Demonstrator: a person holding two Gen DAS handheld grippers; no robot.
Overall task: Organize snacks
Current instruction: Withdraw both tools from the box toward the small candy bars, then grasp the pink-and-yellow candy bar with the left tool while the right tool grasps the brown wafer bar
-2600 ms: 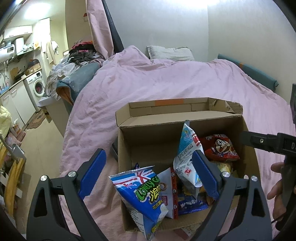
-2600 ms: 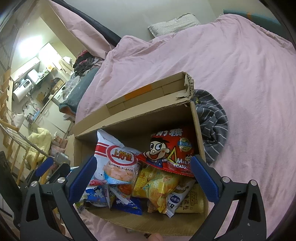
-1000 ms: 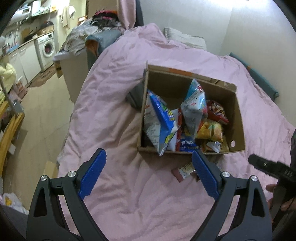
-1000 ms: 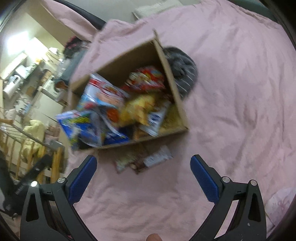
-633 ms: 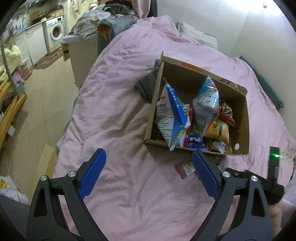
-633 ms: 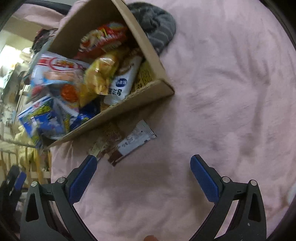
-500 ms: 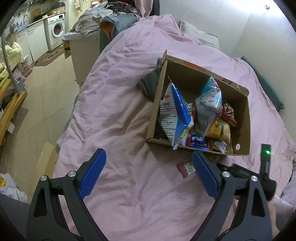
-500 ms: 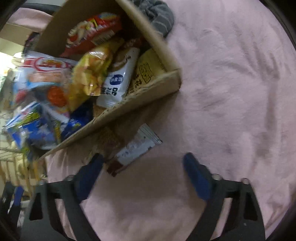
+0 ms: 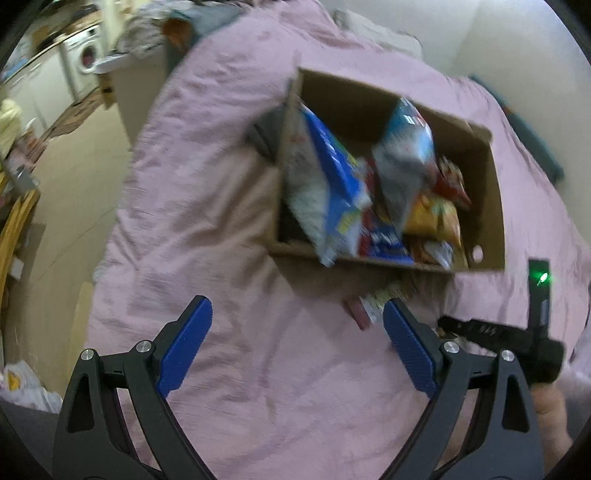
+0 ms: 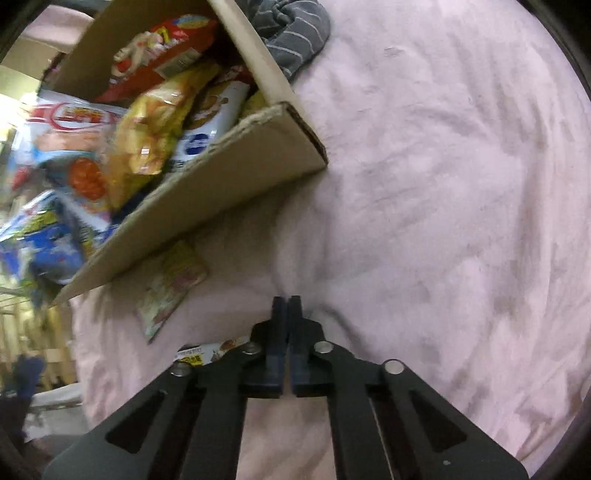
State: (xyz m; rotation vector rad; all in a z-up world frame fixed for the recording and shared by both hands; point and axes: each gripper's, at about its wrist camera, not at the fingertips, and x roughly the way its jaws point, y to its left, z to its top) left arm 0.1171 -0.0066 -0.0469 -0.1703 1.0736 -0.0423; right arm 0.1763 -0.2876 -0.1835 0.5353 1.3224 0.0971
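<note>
An open cardboard box (image 9: 495, 221) (image 10: 240, 166) stuffed with snack bags sits on the pink bed cover. Two flat packets lie on the cover in front of it. One is a yellow-green packet (image 10: 170, 284) against the box front. The other is a white-and-brown snack bar (image 10: 207, 352) whose right end runs in behind my right gripper's left finger. My right gripper (image 10: 287, 301) is shut on that end, tips pressing into the puckered sheet. From the left wrist view the loose packets (image 9: 365, 312) show near the right gripper (image 9: 445, 322). My left gripper (image 9: 295, 332) hangs open above bare cover, holding nothing.
A grey striped cloth (image 10: 291, 29) lies behind the box's far corner. The bed's left edge (image 9: 110, 236) drops to the floor, with a washing machine (image 9: 86, 61) and clutter beyond. A wall (image 9: 517, 44) runs behind the bed. A hand (image 9: 550, 417) holds the right gripper.
The right gripper has come down close to the cover and its jaws have gone from wide open to shut at the snack bar. The left gripper sank a little and stays open.
</note>
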